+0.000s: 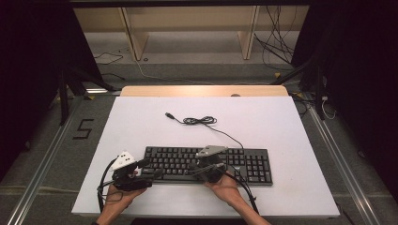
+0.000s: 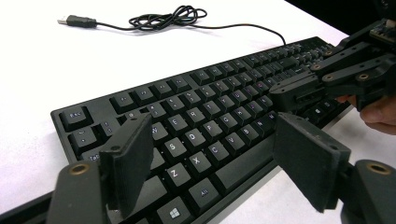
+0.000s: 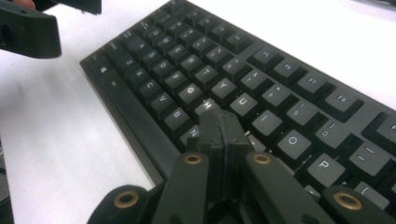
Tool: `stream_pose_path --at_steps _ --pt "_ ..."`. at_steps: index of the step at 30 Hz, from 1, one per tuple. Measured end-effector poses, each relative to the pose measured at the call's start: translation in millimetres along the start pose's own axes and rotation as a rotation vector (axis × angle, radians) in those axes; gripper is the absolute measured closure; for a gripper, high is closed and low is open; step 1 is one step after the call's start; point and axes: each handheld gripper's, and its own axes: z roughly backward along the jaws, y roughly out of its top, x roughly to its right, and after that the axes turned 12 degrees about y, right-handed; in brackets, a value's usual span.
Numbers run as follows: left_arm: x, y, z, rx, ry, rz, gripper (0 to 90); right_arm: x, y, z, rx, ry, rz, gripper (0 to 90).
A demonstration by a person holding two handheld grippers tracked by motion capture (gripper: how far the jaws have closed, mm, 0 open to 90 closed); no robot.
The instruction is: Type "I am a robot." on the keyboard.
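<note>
A black keyboard (image 1: 248, 164) lies near the front of the white table, its cable (image 1: 202, 121) coiled behind it and ending in a USB plug (image 1: 169, 115). My left gripper (image 1: 151, 168) is open at the keyboard's left end, its jaws spread above the lower-left keys (image 2: 187, 144) with nothing between them. My right gripper (image 1: 193, 168) is shut with nothing in it. Its closed tip (image 3: 219, 123) is down at the keys just beside the H key (image 3: 208, 106); whether it presses a key I cannot tell. In the left gripper view the right gripper (image 2: 280, 95) hangs over the middle keys.
The white table top (image 1: 281, 122) has free room behind and to both sides of the keyboard. A wooden edge (image 1: 202, 90) runs along its far side. Past it are shelf legs and loose cables on the floor.
</note>
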Motion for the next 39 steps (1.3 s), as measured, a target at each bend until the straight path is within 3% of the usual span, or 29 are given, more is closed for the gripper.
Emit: stream_pose_path --at_steps 18,23,31,36,39 --pt "0.3 0.2 0.7 0.009 -0.001 -0.001 27.3 1.3 -2.8 -7.2 -0.051 -0.006 -0.007 90.0" --pt "0.3 0.3 1.3 0.013 -0.002 -0.004 26.8 -0.4 -4.5 -8.5 -0.047 -0.02 0.011 90.0" --pt "-0.5 0.3 1.7 0.019 0.003 -0.001 26.6 -0.1 -4.7 -7.1 -0.039 -0.014 -0.008 90.0" --pt "-1.6 0.2 1.8 0.023 0.008 0.006 26.6 0.5 -2.8 -0.8 -0.009 0.006 -0.022 82.2" --pt "-1.8 0.2 2.3 0.026 0.01 0.005 26.6 1.1 -1.5 5.2 0.018 0.024 -0.032 72.9"
